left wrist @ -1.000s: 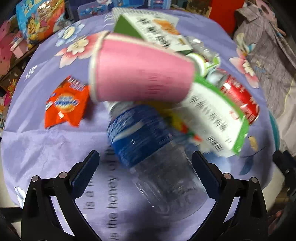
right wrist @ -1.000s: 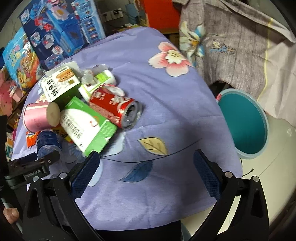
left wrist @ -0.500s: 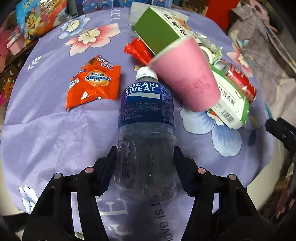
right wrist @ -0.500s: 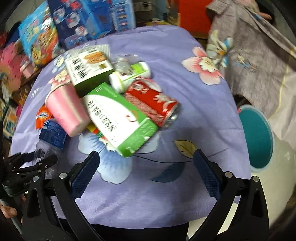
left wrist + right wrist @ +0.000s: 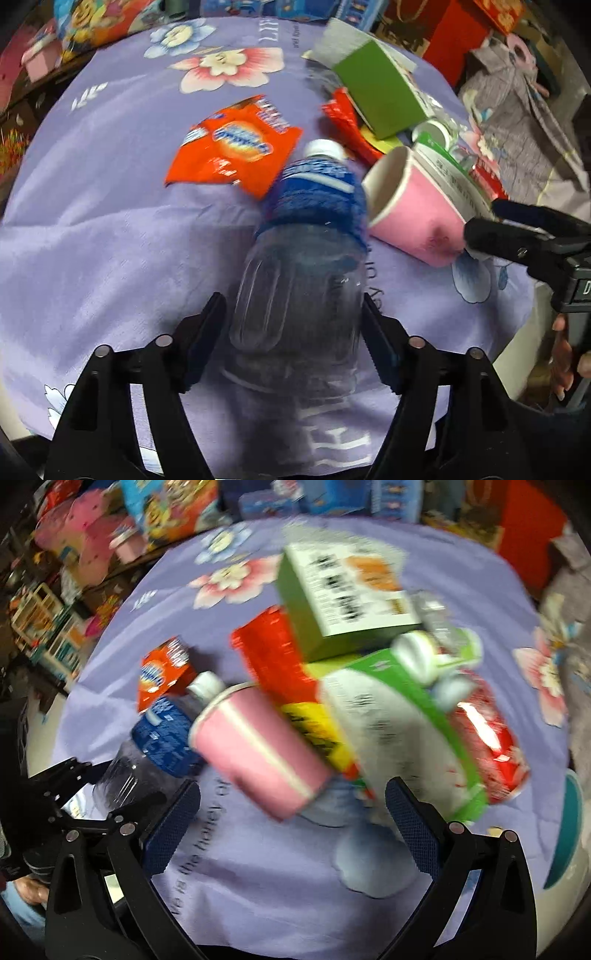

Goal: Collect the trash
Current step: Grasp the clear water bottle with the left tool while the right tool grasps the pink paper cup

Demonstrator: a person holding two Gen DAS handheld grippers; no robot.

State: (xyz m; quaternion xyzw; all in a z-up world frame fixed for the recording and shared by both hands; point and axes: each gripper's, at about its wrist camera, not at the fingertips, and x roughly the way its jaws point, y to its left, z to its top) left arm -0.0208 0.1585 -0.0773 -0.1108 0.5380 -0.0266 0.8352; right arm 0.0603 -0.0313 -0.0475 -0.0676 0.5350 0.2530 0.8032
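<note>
My left gripper (image 5: 293, 332) is shut on a clear plastic bottle (image 5: 306, 258) with a blue label and white cap, held over the purple cloth. The bottle also shows in the right wrist view (image 5: 155, 738). A pink paper cup (image 5: 413, 218) lies on its side just right of the bottle. My right gripper (image 5: 291, 819) is open, its fingers on either side of the pink cup's (image 5: 258, 753) base. In the left wrist view the right gripper (image 5: 517, 236) reaches in from the right next to the cup.
A pile of trash lies behind the cup: an orange wrapper (image 5: 232, 144), a red wrapper (image 5: 273, 657), two green-and-white cartons (image 5: 347, 594) (image 5: 402, 731), a small white bottle (image 5: 436, 653) and a red can (image 5: 487, 746). A teal bin (image 5: 569, 834) stands right of the table.
My left gripper closed on the bottle and lifted its base. My right gripper swung left from the table's right edge up to the pink cup, which rolled to the bottle's right.
</note>
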